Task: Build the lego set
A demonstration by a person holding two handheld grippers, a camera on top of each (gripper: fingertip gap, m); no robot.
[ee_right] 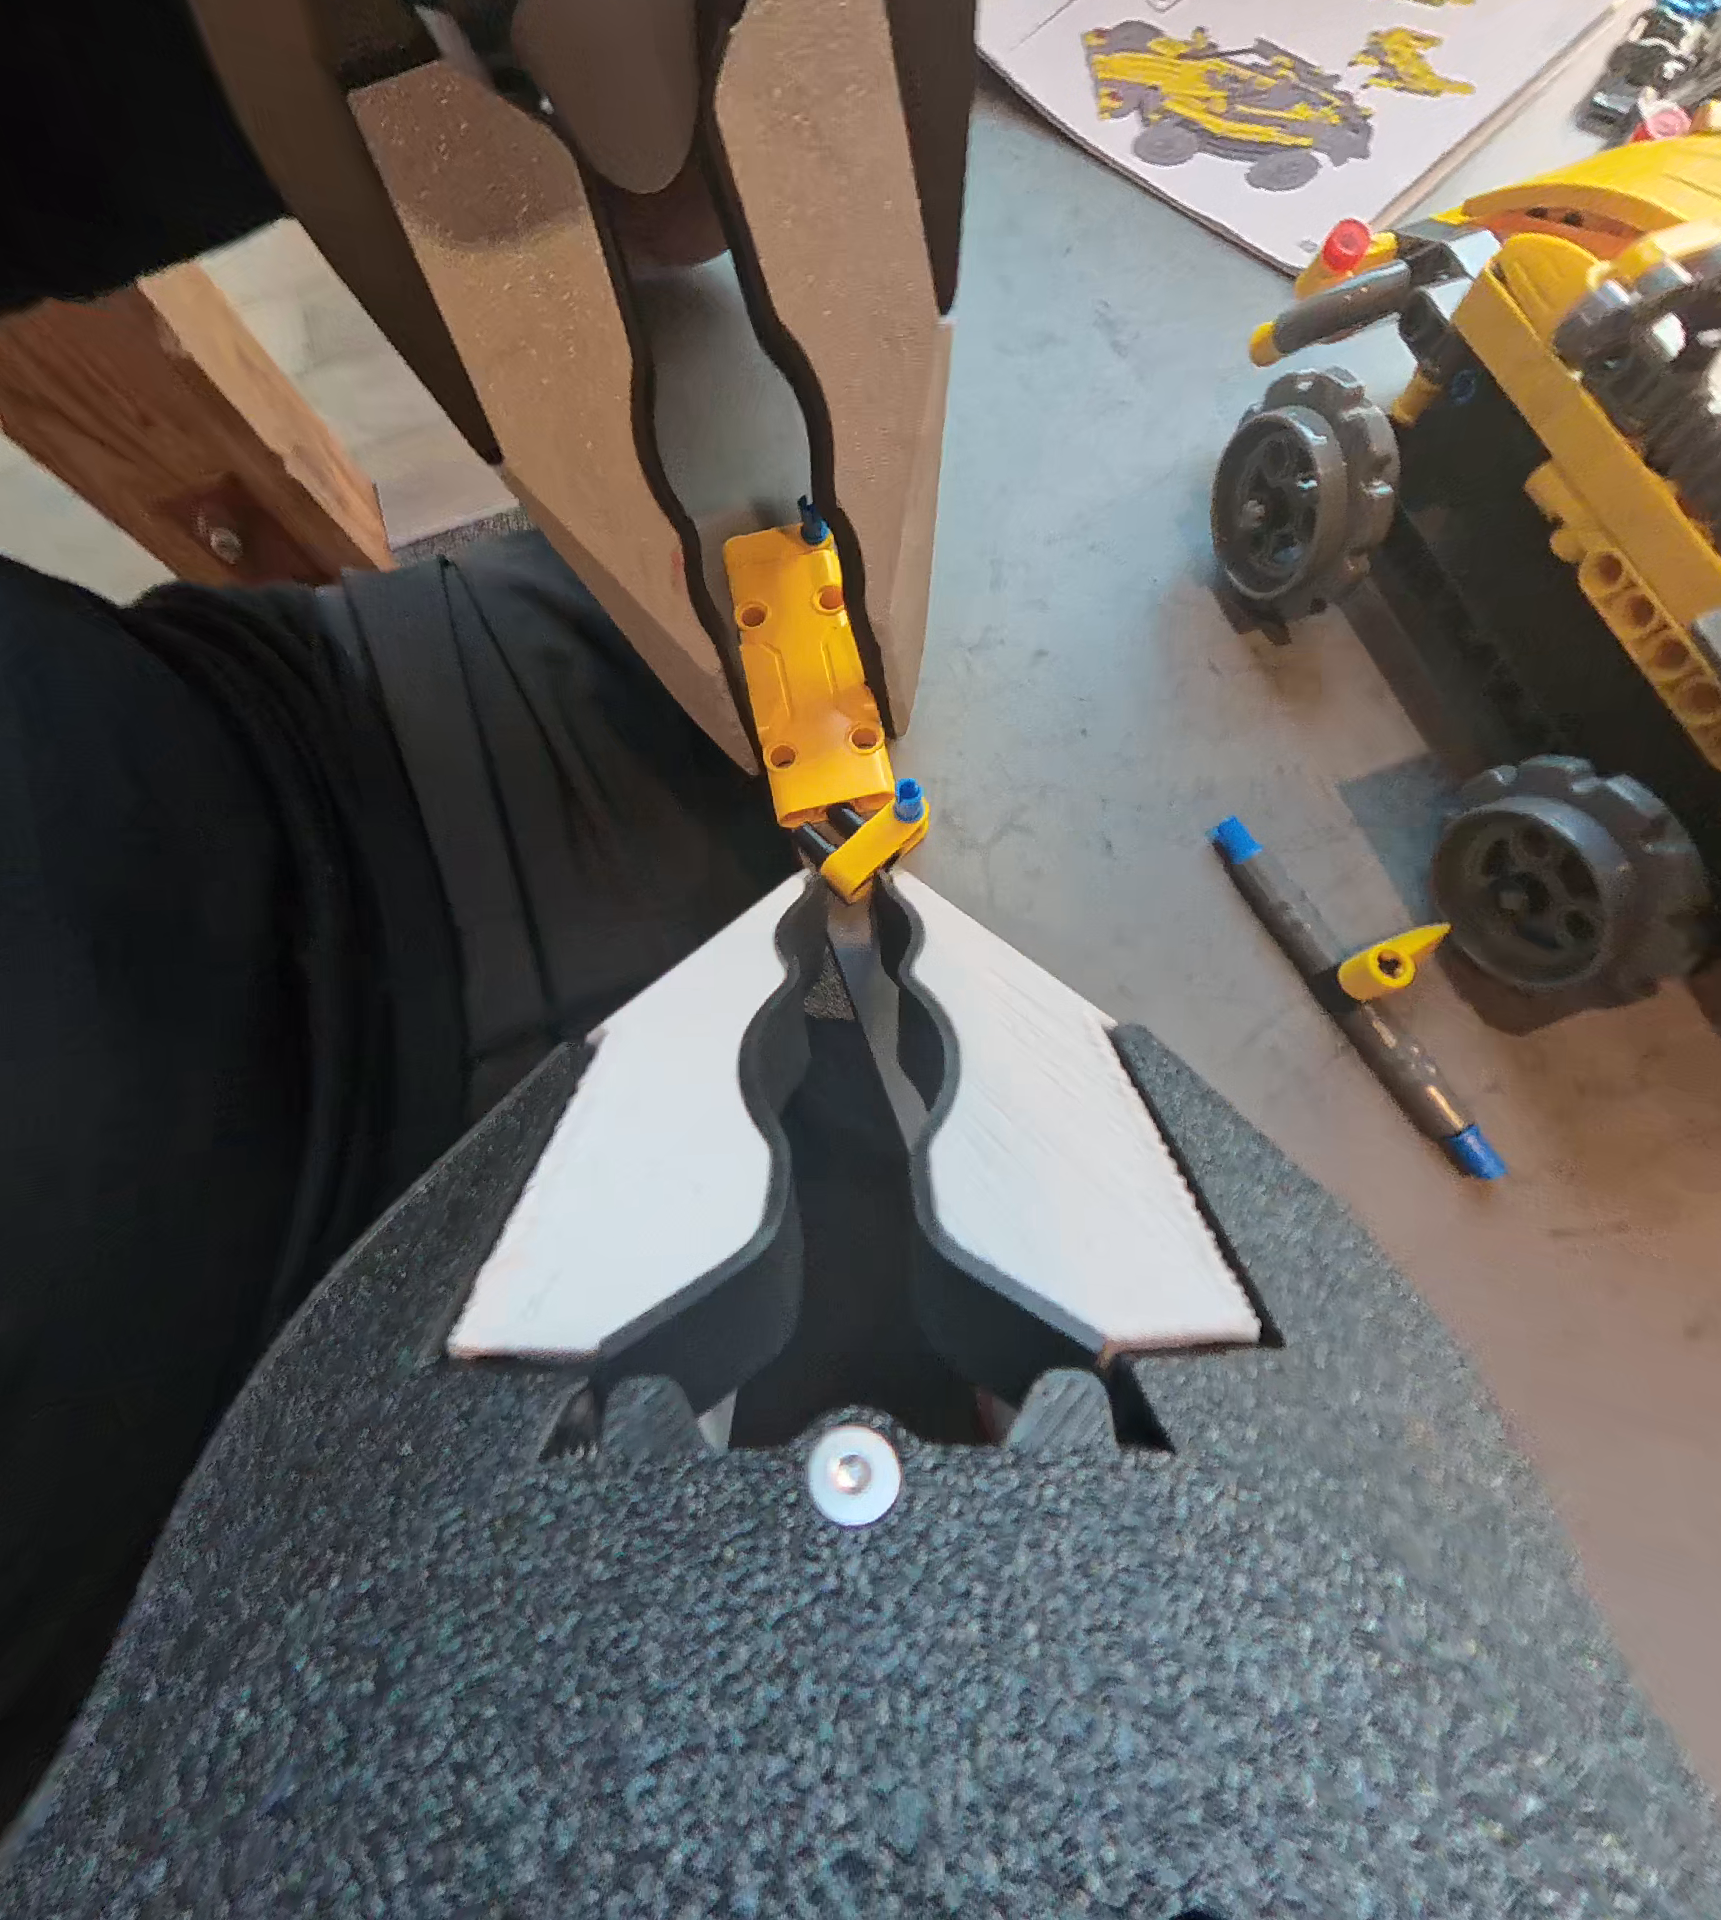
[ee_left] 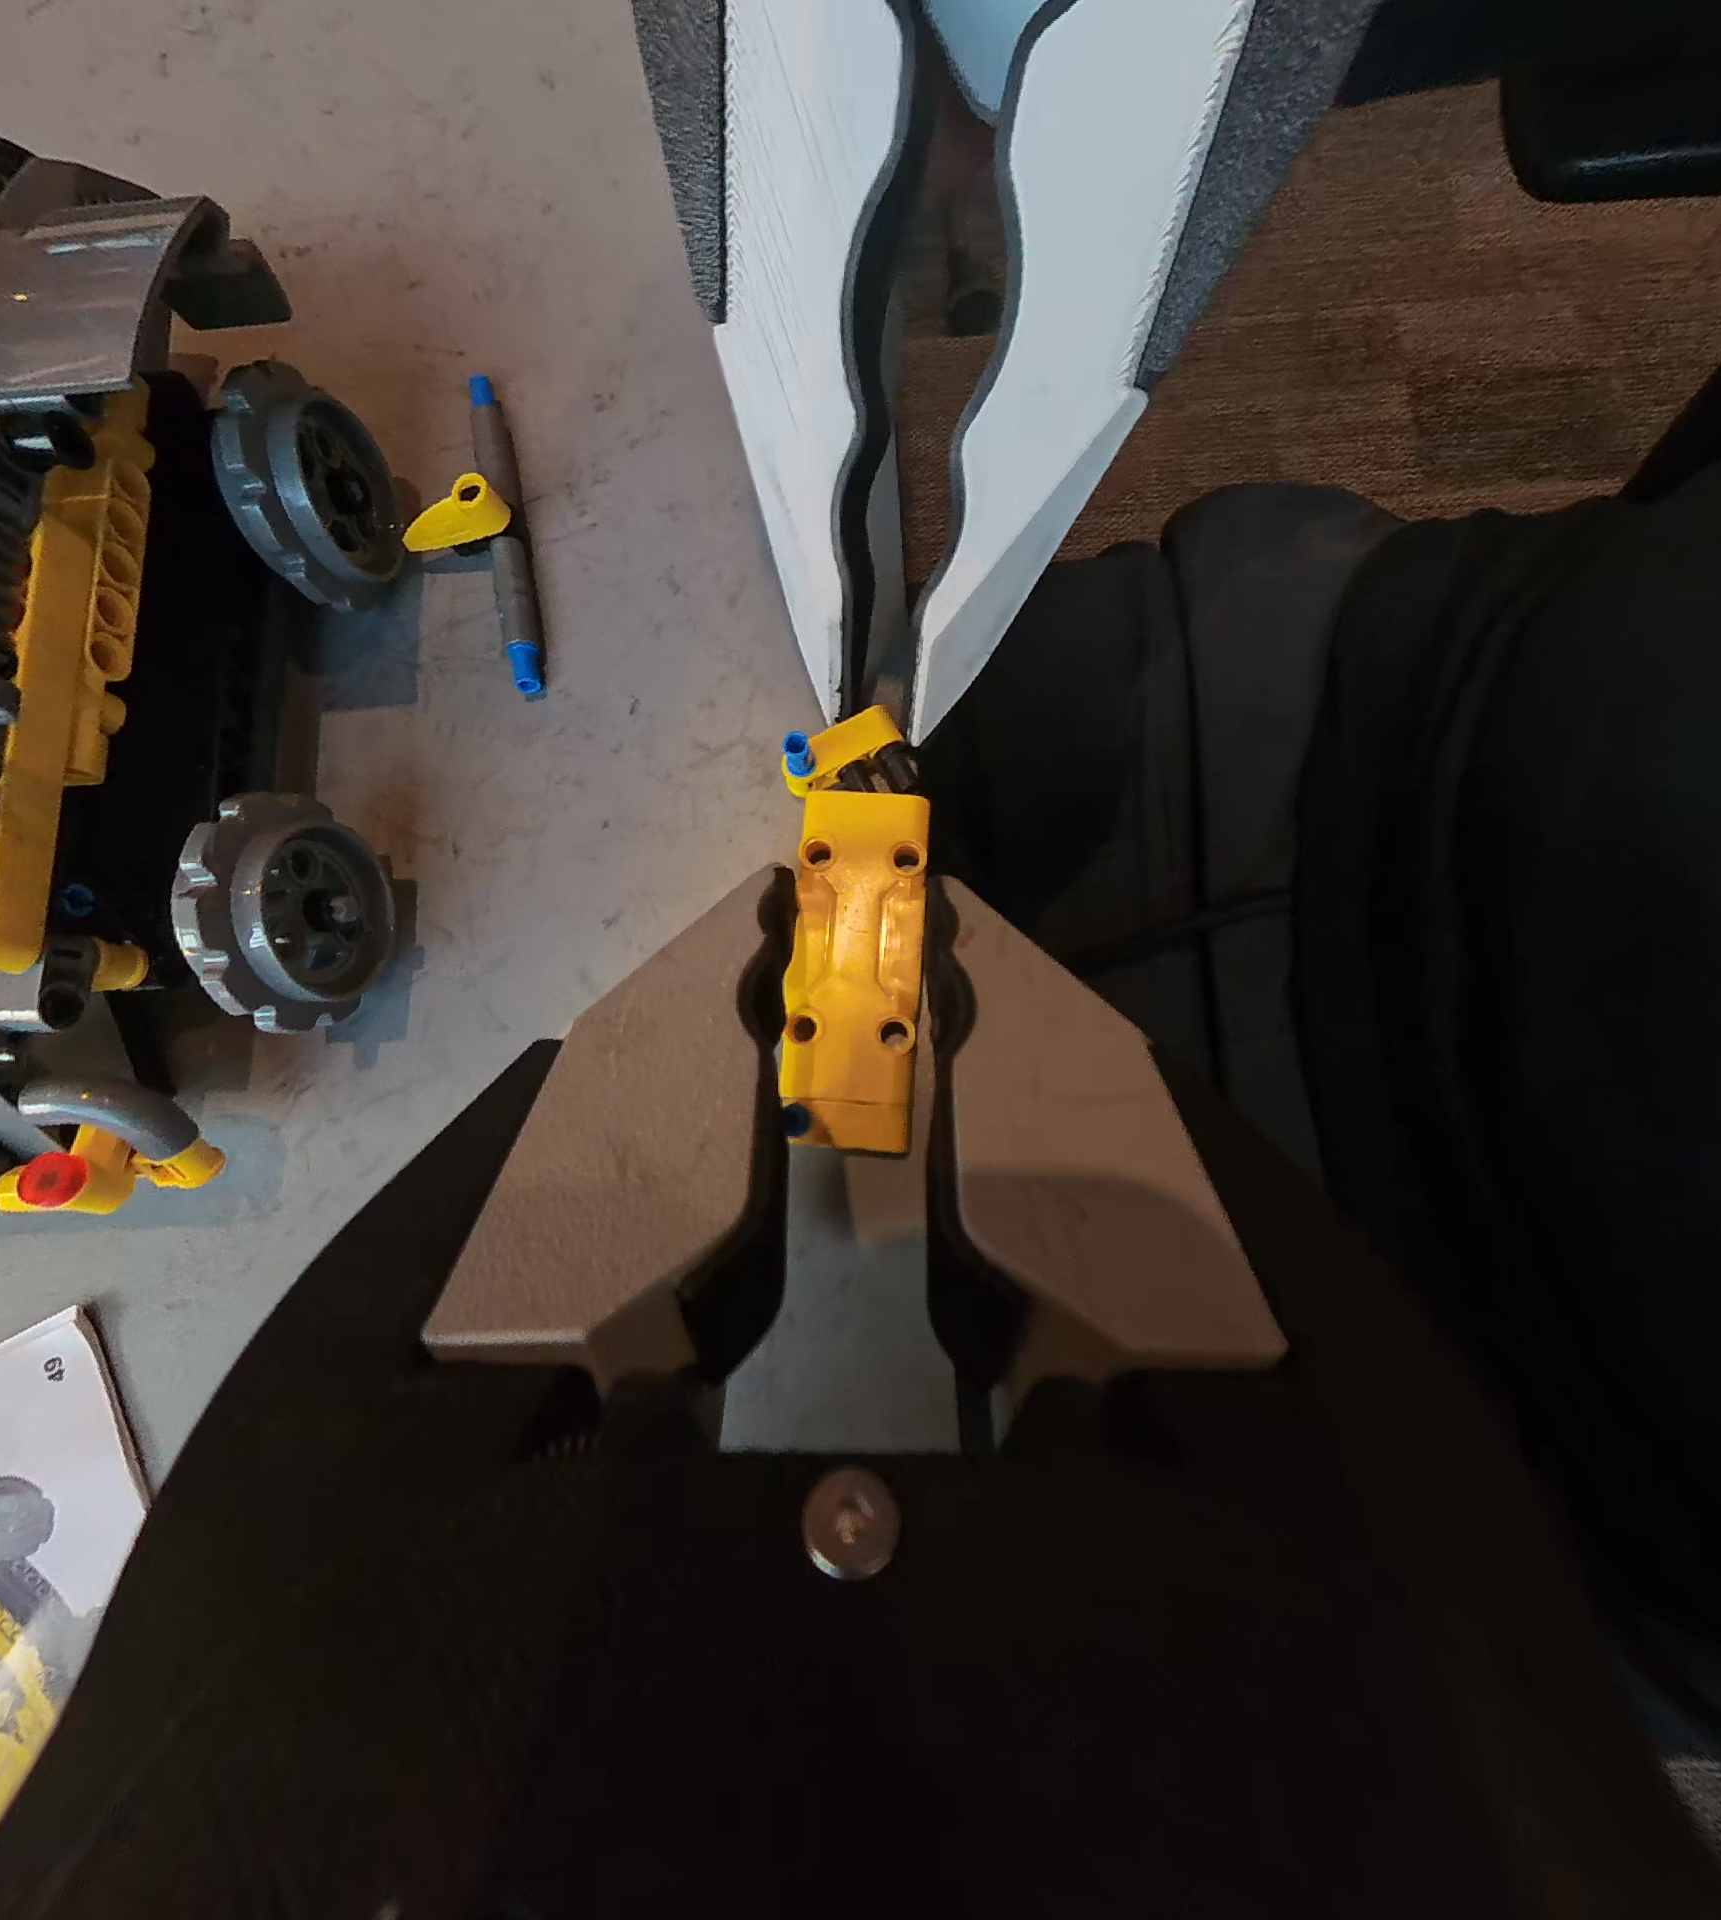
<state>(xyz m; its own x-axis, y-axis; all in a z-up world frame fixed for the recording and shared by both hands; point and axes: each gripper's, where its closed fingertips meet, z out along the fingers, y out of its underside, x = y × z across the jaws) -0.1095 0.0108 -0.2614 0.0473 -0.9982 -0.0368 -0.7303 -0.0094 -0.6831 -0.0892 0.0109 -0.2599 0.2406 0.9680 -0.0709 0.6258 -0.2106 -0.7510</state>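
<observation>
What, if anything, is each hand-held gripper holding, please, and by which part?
Left hand-held gripper: yellow block, clamped by its long sides. Right hand-held gripper: small yellow connector at the block's end, pinched at its tip.

Glossy plastic yellow block (ee_left: 858, 977); matt grey table (ee_left: 544, 208).

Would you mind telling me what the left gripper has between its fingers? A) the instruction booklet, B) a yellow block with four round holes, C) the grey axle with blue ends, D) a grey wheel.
B: the left gripper is shut on the yellow block, whose four holes face the camera, while the grey axle lies apart on the table beside the yellow vehicle model.
</observation>
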